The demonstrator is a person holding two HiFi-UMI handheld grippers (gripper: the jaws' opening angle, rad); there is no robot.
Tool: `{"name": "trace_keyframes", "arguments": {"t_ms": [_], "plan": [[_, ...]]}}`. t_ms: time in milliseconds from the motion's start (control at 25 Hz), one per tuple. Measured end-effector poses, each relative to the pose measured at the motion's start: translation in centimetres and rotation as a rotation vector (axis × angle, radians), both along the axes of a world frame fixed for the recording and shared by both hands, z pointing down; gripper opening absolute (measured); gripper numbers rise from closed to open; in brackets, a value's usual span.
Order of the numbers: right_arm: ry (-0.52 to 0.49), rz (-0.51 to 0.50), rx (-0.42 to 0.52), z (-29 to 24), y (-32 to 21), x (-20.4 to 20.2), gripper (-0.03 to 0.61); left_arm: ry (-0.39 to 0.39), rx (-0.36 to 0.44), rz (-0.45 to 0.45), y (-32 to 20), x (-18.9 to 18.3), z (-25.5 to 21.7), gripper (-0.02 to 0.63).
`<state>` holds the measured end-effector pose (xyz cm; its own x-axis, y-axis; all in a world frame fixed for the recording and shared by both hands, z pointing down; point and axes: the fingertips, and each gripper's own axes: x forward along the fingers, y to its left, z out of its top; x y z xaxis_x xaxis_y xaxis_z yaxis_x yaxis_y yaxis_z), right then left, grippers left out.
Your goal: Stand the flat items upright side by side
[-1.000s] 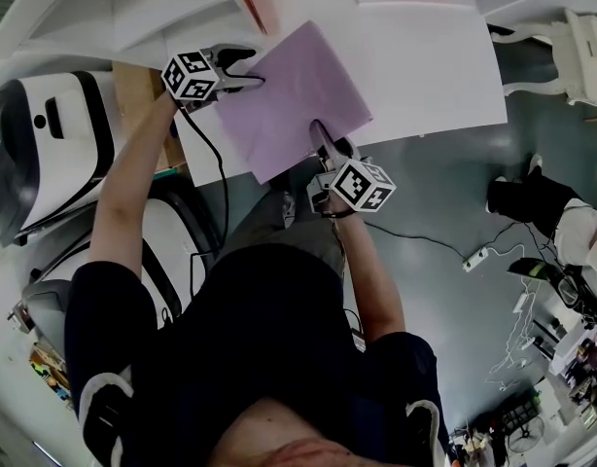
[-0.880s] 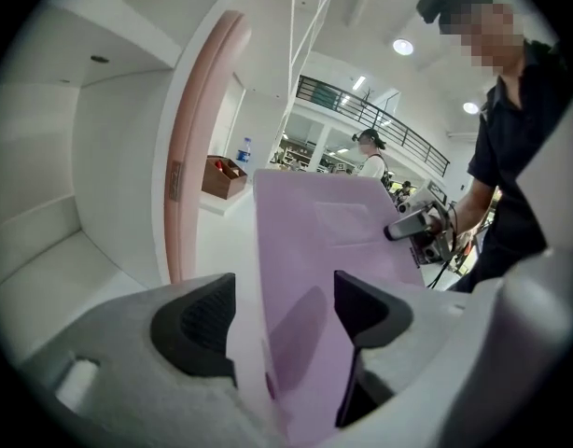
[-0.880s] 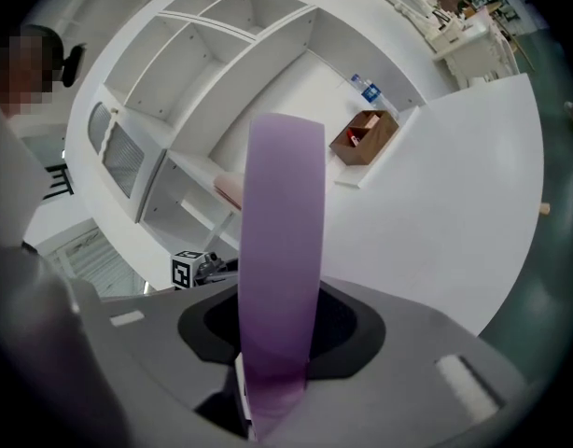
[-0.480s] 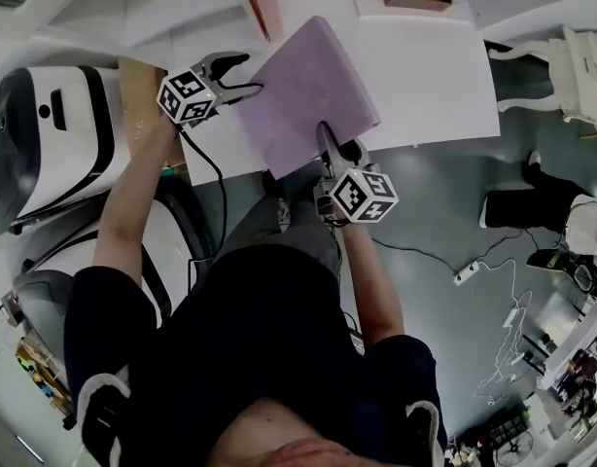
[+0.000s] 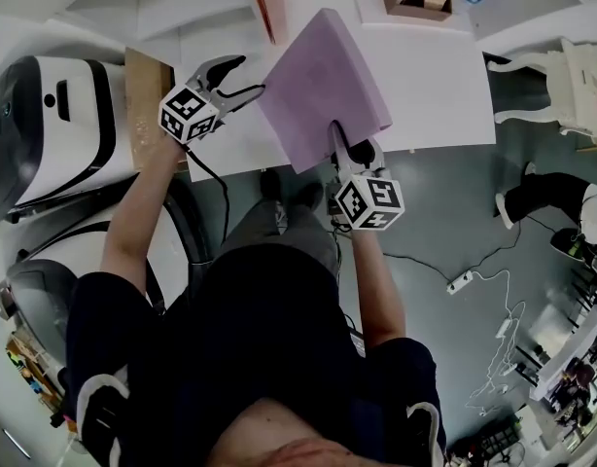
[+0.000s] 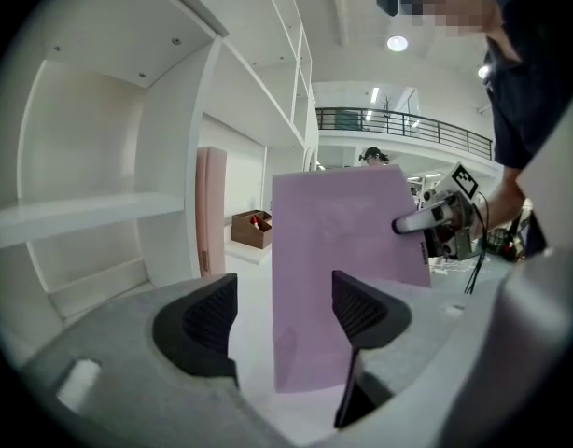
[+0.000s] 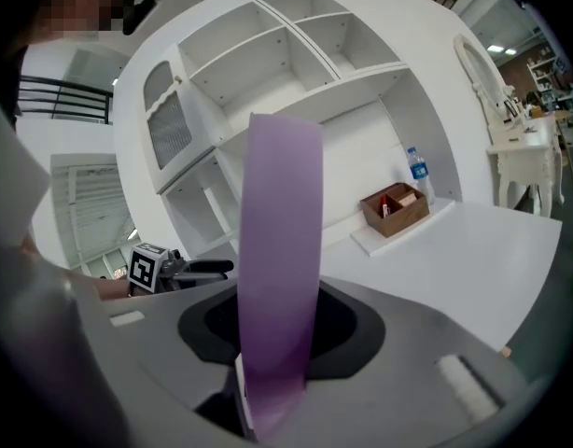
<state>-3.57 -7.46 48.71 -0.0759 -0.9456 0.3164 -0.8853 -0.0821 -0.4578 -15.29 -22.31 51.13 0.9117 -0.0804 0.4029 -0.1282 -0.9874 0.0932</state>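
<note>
Off the white table, the purple folder has been tipped up toward standing, clamped at its near edge by the right gripper. The left gripper, beside the free side, is being closed; the folder is seen just beyond its fingertips, unpinched.

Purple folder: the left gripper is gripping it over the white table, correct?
No. The right gripper is gripping the purple folder over the white table, as the right gripper view shows; the left gripper, jaws closing, does not press on it.
</note>
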Motion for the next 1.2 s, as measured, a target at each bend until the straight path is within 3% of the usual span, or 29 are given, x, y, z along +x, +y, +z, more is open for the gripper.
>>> {"name": "trace_keyframes", "arguments": {"t_ms": [400, 880, 1200], "plan": [[0.128, -0.001, 0.036, -3.8, 0.5, 1.0, 0.135, 0.086, 0.111, -0.137, 2.1, -1.8, -4.8, 0.304], [0.295, 0.013, 0.039, -7.8, 0.1, 1.5, 0.135, 0.181, 0.224, -0.268, 4.7, -5.2, -10.4, 0.139], [0.352, 0.041, 0.027, -8.7, -1.9, 1.3, 0.135, 0.224, 0.245, -0.345, 4.6, -8.3, -12.5, 0.018]]}}
